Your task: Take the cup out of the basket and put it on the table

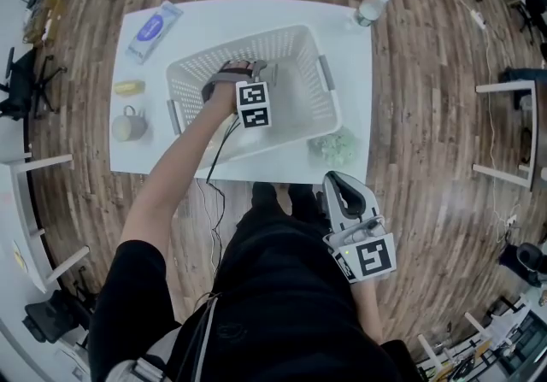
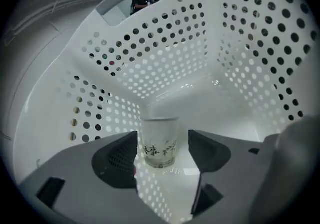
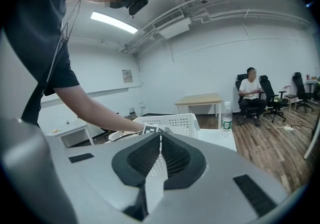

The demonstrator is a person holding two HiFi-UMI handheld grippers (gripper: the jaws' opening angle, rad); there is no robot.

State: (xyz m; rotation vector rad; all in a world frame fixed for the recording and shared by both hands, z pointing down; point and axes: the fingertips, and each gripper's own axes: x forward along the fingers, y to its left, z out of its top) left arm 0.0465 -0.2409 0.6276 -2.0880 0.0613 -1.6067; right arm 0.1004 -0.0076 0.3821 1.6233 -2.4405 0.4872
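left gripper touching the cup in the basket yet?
Apart. Left gripper view: cup stands between the open left gripper's pads; basket floor shows on both sides.

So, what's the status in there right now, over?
Left gripper open inside basket, cup between jaws, not gripped. Right gripper shut, held back. Cup upright on basket floor. Nothing blocking it.

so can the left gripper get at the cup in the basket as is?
Probably yes: left gripper is down in the basket, jaws open, cup upright in line between them, nothing else in the way.
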